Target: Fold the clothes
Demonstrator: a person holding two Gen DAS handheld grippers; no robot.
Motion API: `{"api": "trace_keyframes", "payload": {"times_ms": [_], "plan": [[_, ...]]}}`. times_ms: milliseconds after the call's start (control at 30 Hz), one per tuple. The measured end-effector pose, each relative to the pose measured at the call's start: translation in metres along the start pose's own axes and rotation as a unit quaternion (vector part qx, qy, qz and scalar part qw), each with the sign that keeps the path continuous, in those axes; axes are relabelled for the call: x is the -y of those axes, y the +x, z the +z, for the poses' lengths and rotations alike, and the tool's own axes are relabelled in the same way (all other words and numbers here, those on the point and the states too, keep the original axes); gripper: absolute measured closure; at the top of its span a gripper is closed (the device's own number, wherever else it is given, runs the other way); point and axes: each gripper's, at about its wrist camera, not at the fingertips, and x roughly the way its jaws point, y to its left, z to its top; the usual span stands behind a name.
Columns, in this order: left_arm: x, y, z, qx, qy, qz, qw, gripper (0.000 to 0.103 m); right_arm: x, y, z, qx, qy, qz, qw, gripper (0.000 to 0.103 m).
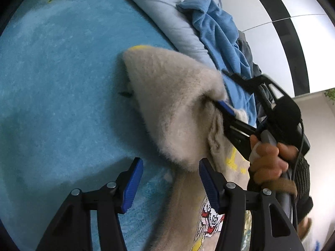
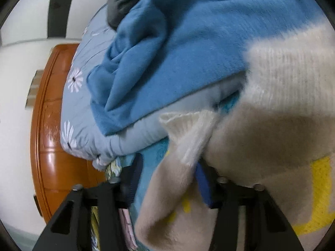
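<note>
The beige sweater (image 1: 173,108) lies on the blue bed (image 1: 62,83). The left gripper (image 1: 170,185) gapes empty beside it; the right gripper (image 2: 167,185) is spread, sweater draped between its fingers.

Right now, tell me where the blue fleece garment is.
The blue fleece garment lies crumpled on the pale floral quilt, above the beige sweater in the right wrist view; in the left wrist view it is upper right.
</note>
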Motion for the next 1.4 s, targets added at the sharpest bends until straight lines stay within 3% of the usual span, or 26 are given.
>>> {"api": "trace_keyframes", "payload": {"times_ms": [33, 133, 267, 400, 500, 667, 833, 1000, 1133, 1267, 1400], "plan": [[-0.002, 0.0, 0.0, 0.001, -0.004, 0.002, 1.0, 0.043, 0.001, -0.001, 0.002, 0.003, 0.007, 0.001, 1.0, 0.09], [-0.007, -0.005, 0.0, 0.008, -0.015, 0.0, 0.9999, 0.042, -0.015, -0.012, 0.003, 0.009, -0.021, 0.015, 1.0, 0.091], [-0.003, -0.009, -0.004, 0.007, -0.005, -0.003, 1.0, 0.04, -0.049, -0.058, -0.003, 0.034, -0.103, 0.053, 0.993, 0.092], [0.025, 0.0, -0.013, -0.023, 0.075, 0.006, 0.9969, 0.038, -0.062, -0.138, -0.016, 0.096, -0.171, 0.068, 0.978, 0.092], [0.048, 0.01, -0.02, -0.029, 0.138, 0.036, 0.9894, 0.038, -0.05, -0.197, -0.027, 0.148, -0.193, 0.052, 0.969, 0.092], [0.042, 0.018, -0.019, -0.034, 0.106, 0.067, 0.9916, 0.038, 0.005, -0.261, -0.035, 0.21, -0.185, -0.015, 0.96, 0.092], [0.031, 0.015, -0.028, -0.04, 0.105, 0.084, 0.9901, 0.038, 0.097, -0.259, -0.03, 0.196, -0.091, -0.085, 0.973, 0.092], [0.022, 0.001, -0.036, -0.039, 0.116, 0.096, 0.9878, 0.038, 0.15, -0.254, -0.029, 0.201, -0.025, -0.093, 0.975, 0.092], [0.011, -0.011, -0.045, -0.046, 0.102, 0.088, 0.9898, 0.038, 0.16, -0.249, -0.024, 0.194, 0.006, -0.078, 0.978, 0.092], [0.001, -0.024, -0.059, -0.06, 0.084, 0.069, 0.9922, 0.038, 0.141, -0.264, -0.033, 0.182, -0.013, -0.056, 0.982, 0.089], [-0.01, -0.027, -0.077, -0.091, 0.065, 0.048, 0.9926, 0.038, 0.14, -0.292, -0.062, 0.167, -0.054, -0.064, 0.982, 0.068]]}}
